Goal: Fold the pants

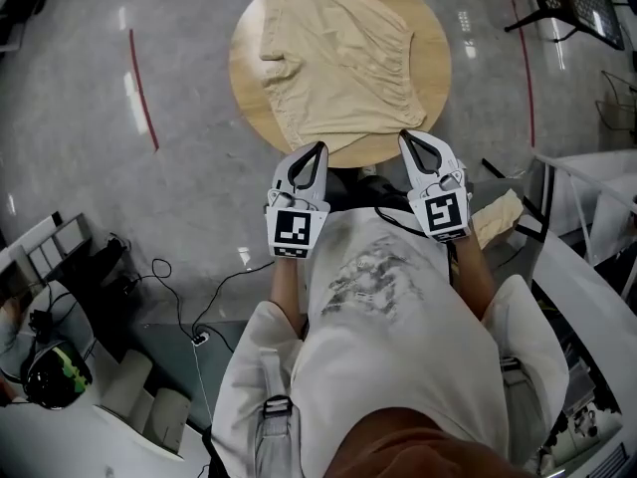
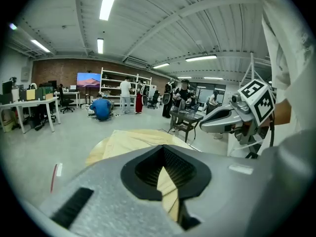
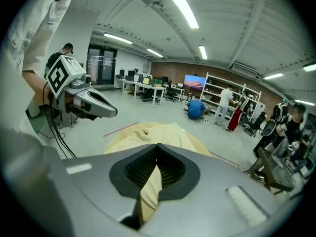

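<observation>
Beige pants (image 1: pixel 338 63) lie loosely spread and rumpled on a round wooden table (image 1: pixel 439 56). My left gripper (image 1: pixel 316 150) hovers at the table's near edge, just short of the cloth's near hem, jaws shut and empty. My right gripper (image 1: pixel 407 137) is level with it at the same edge, also shut with nothing between the jaws. In the left gripper view the pants (image 2: pixel 129 138) show beyond the shut left gripper (image 2: pixel 163 148), and the right gripper (image 2: pixel 224 118) hangs to the right. In the right gripper view the pants (image 3: pixel 160 131) lie ahead of the right gripper (image 3: pixel 157 147), with the left gripper (image 3: pixel 94 103) at left.
A red tape line (image 1: pixel 142 88) and cables (image 1: pixel 189 307) mark the grey floor left of the table. White furniture (image 1: pixel 587 237) stands at right, headphones (image 1: pixel 55 371) at lower left. Several people (image 2: pixel 102 106) and a small black table (image 2: pixel 185 120) are far behind.
</observation>
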The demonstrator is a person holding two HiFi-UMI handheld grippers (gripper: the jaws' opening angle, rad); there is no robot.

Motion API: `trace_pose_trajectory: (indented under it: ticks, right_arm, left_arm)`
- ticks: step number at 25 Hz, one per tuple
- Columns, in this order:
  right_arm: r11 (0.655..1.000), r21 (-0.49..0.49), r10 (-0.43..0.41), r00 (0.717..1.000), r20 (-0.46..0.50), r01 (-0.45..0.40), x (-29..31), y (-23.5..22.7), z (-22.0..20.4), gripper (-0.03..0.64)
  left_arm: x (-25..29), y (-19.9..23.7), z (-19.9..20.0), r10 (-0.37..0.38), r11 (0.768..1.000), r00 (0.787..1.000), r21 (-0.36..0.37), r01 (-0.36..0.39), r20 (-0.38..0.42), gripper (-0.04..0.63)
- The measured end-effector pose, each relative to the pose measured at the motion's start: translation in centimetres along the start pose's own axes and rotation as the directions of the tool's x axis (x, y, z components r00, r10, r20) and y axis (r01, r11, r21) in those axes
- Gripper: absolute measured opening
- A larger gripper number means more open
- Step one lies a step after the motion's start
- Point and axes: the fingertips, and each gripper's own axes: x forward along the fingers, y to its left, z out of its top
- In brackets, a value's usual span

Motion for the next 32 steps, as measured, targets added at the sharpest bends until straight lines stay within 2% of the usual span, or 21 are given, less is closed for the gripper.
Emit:
trace_pose_trajectory:
  ticks: [9, 17, 32]
  right_arm:
    - [0.998, -0.055, -0.015, 0.996, -0.092, 0.01, 1.9, -1.0, -3.2, 0.02]
    - [0.996, -0.071, 0.042, 0.992, -0.117, -0.051, 3.7, -1.3, -5.2, 0.042]
    - [0.982, -0.134, 0.099, 0.972, -0.215, -0.13, 5.4, -1.7, -11.1, 0.1]
  left_arm:
    - [1.8, 0.6, -2.5, -0.041, 0.999, 0.997, 0.016, 0.042, -0.058, 0.008]
    - [3.6, 0.3, -3.7, -0.04, 0.998, 0.994, 0.049, 0.045, -0.1, 0.014]
    - [5.6, -1.0, -10.0, -0.081, 0.993, 0.972, 0.063, 0.097, -0.219, 0.079]
